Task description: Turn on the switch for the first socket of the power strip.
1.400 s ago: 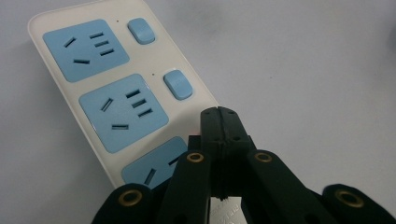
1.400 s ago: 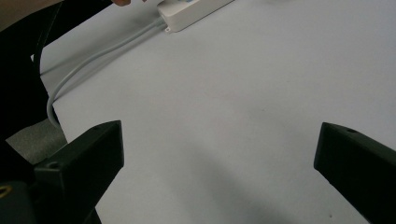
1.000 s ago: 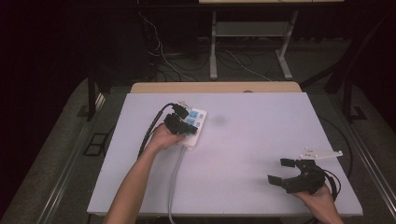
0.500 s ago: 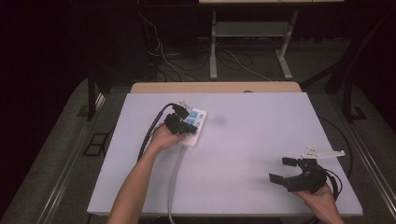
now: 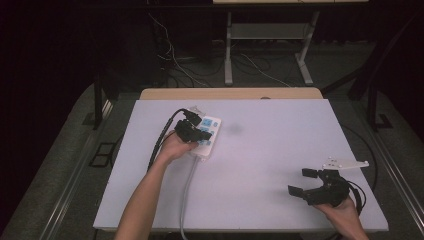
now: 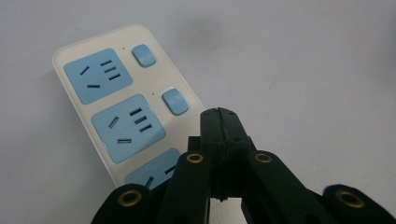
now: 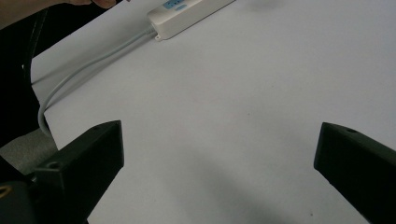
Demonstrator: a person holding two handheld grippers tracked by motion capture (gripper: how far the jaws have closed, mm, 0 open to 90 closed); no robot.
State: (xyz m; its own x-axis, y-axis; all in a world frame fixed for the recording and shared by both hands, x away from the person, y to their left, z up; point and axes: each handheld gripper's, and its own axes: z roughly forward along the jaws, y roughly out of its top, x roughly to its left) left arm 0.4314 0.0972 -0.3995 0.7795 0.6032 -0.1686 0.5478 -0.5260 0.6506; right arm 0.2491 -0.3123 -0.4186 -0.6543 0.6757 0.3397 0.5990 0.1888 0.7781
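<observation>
White plastic power strip [image 5: 206, 135], rounded corners, pale blue socket faces w/ blue rocker switches, lies upper-left of centre on matte white table [image 5: 280, 150]; smooth grey cord [image 5: 186, 195] runs off near edge. Left gripper [image 5: 191, 131] sits over strip, jaws pressed together on nothing. Right gripper [image 5: 309, 181] near right corner, jaws wide apart, well away from strip. Vs 1 s ago: left unchanged, right barely shifted.
</observation>
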